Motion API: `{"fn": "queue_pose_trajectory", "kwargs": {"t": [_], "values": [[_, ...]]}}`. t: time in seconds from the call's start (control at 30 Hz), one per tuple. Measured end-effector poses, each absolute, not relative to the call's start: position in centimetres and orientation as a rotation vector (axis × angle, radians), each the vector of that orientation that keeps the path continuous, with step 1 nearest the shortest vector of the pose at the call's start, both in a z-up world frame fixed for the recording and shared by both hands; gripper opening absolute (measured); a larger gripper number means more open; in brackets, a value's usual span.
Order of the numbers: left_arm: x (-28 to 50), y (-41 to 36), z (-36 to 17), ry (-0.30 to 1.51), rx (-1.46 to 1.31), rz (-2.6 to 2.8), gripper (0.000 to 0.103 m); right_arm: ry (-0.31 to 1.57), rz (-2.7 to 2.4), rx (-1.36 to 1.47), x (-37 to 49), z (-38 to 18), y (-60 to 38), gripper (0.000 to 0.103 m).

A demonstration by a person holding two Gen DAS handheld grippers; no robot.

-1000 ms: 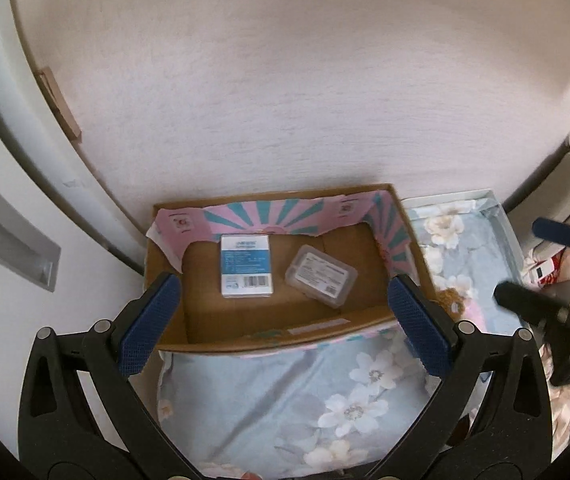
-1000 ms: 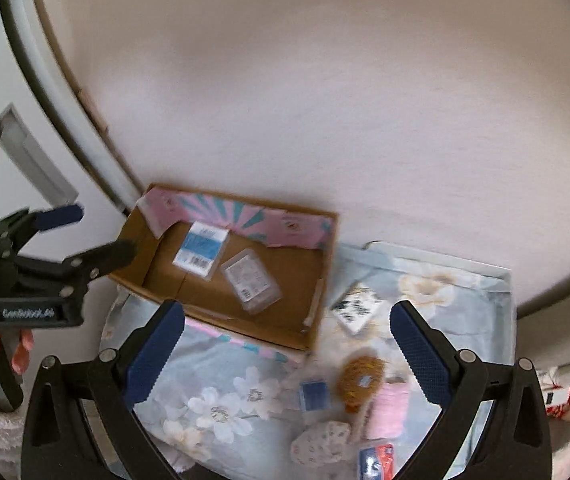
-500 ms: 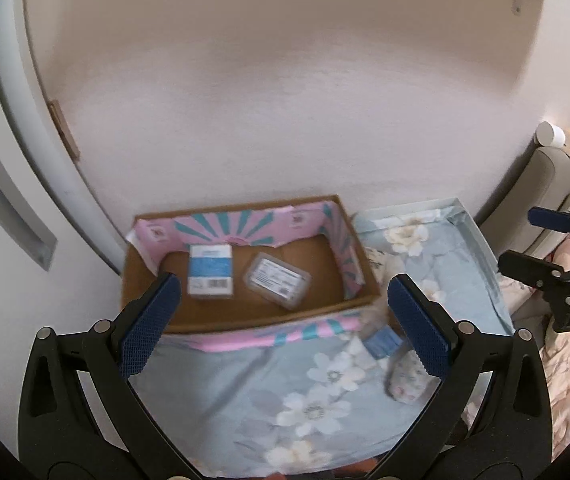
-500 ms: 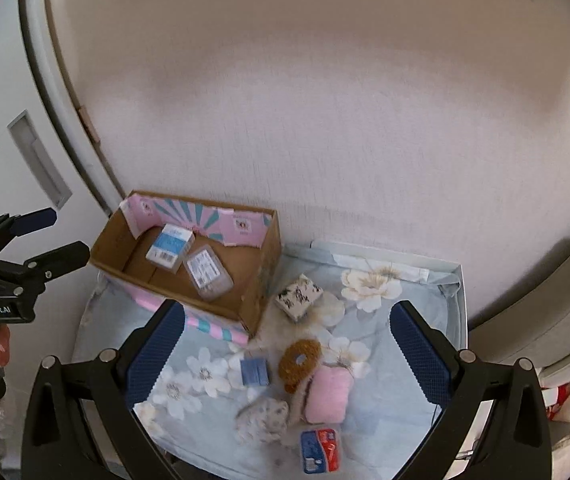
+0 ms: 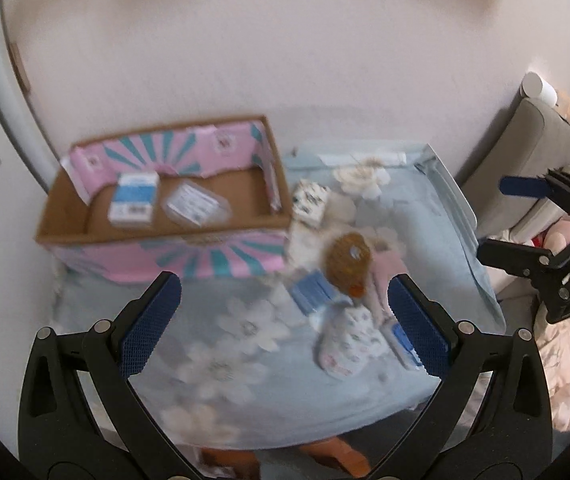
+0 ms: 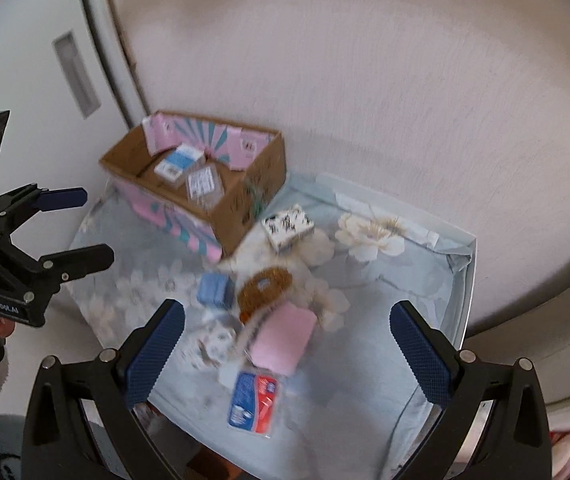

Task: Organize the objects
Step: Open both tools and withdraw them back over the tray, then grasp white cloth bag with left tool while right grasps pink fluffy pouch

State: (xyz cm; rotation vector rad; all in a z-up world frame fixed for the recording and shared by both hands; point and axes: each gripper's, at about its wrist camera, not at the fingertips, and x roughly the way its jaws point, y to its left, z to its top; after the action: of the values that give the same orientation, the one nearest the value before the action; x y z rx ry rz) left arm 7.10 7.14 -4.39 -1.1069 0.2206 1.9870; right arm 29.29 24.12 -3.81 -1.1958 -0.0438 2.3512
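As both grippers are pulling back and up from the box (image 5: 165,204), I'm getting a much wider look at the table than a second ago. Back then my left camera was sitting right over the box; now the whole loose pile is sliding into view beside it. Both views are smearing a bit, so I'm clearly moving.

I'm holding the left gripper (image 5: 283,316) spread wide with nothing between its fingers, hovering over the floral cloth (image 5: 225,340) in front of the box. I'm carrying the right gripper (image 6: 287,340) just as wide and just as empty, hanging above the pile.

Inside the box I'm seeing two things lying flat: a blue-and-white carton (image 5: 133,200) and a clear case (image 5: 199,204), side by side. Outside, everything is waiting: a patterned block (image 6: 288,226) just beside the box's corner, a blue pad (image 6: 215,290), a brown disc (image 6: 265,288), a pink sponge (image 6: 283,340) touching the disc's edge, a white patterned pouch (image 6: 209,344) and a red-and-blue packet (image 6: 255,404) nearest me.

So I'm reading this as a reset between picks: two items are in, six are out. My right gripper is lining up best with the pink sponge or the packet. Those pieces are crowding each other, so I'm expecting a careful approach is needed to avoid dragging a neighbour.
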Motion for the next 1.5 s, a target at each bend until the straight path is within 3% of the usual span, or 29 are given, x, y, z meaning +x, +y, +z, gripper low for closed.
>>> {"fn": "queue_pose_trajectory", "kwargs": {"t": [0.37, 0.6, 0.8, 1.1, 1.5], "values": [[11.9, 11.0, -12.0, 0.179, -1.255, 1.979, 0.103, -0.120, 2.449, -1.430, 29.1, -10.3, 29.2, 0.103], [13.4, 12.8, -16.0, 0.201, -1.324, 1.995, 0.089, 0.010, 2.464, -1.519, 27.4, -14.4, 31.9, 0.102], [13.3, 13.4, -17.9, 0.176, -1.366, 1.992, 0.076, 0.100, 2.482, -1.557, 26.0, -16.6, 32.9, 0.092], [13.2, 13.9, -18.3, 0.119, -1.355, 1.947, 0.054, 0.131, 2.538, -1.599, 25.1, -17.4, 33.0, 0.064], [13.6, 13.5, -17.6, 0.072, -1.345, 1.962, 0.045, 0.106, 2.554, -1.606, 25.1, -17.3, 33.1, 0.049]]}}
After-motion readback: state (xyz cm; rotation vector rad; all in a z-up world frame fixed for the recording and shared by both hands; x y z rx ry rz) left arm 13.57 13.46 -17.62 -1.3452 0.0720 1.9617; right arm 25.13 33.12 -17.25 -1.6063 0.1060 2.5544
